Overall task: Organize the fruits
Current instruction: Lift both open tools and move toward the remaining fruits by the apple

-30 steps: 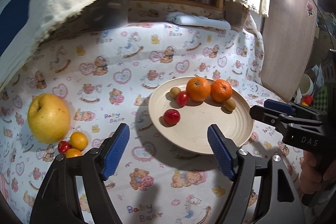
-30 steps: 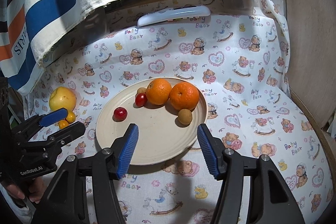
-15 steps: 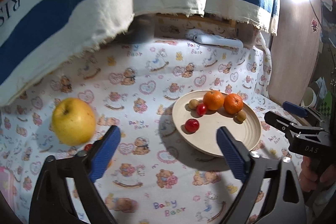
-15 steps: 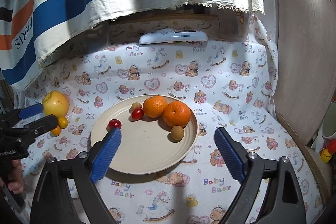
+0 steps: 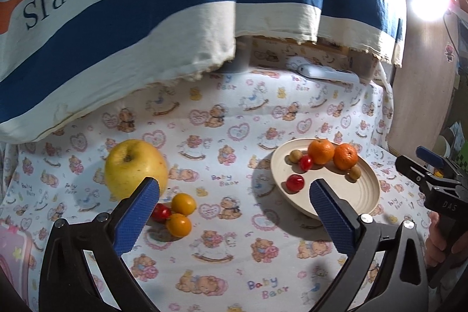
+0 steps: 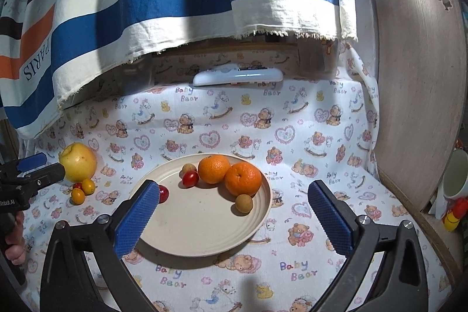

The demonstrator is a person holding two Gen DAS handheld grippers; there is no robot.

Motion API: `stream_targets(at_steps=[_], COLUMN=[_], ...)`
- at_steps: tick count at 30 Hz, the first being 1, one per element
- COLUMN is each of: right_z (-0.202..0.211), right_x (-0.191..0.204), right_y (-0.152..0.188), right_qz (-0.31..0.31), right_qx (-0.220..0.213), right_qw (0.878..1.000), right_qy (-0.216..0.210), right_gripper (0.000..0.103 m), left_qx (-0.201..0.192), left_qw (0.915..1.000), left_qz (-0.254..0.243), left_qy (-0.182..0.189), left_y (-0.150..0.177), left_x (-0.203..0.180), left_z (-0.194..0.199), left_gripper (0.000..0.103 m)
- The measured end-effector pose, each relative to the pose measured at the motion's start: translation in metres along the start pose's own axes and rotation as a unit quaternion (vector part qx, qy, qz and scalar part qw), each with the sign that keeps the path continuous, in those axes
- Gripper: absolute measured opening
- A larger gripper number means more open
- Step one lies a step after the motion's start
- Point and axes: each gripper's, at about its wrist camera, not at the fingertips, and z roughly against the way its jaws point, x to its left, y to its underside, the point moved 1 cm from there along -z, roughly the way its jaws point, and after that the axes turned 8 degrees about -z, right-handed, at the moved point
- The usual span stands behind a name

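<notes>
A beige plate (image 6: 201,233) (image 5: 365,196) holds two oranges (image 6: 231,173), two red cherry tomatoes (image 6: 190,178) and two small brown fruits (image 6: 243,203). On the cloth to its left lie a yellow apple (image 5: 135,168) (image 6: 77,161), two small yellow-orange fruits (image 5: 182,203) and a red tomato (image 5: 161,212). My left gripper (image 5: 232,212) is open and empty, raised above the cloth between the apple and the plate. My right gripper (image 6: 232,212) is open and empty, raised above the plate's near edge.
A bear-print cloth (image 6: 292,136) covers the table. A white remote-like bar (image 6: 237,77) lies at the back under a hanging striped towel (image 6: 146,5). A wooden panel (image 6: 421,78) stands at the right, with a mug (image 6: 456,177) beyond it.
Both grippers have pulled back and risen, so the fruit looks smaller. The left view has swung left towards the apple. Both jaws have opened wider.
</notes>
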Motion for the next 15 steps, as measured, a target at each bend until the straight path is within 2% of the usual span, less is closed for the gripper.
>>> stream_targets(at_steps=[6, 15], right_z=[-0.003, 0.004], right_x=[0.009, 0.025], right_y=[0.004, 0.0], right_qz=[0.019, 0.031], right_qx=[0.005, 0.003], right_qw=[1.0, 1.0], right_qy=[0.008, -0.001], right_gripper=[0.102, 0.102], left_qx=[-0.002, 0.009], left_qw=[0.9999, 0.9994], left_qz=[-0.004, 0.016], left_qy=[-0.016, -0.028], left_y=[0.005, 0.021], left_x=[0.015, 0.046], left_z=[0.007, 0.014], left_gripper=[0.102, 0.102])
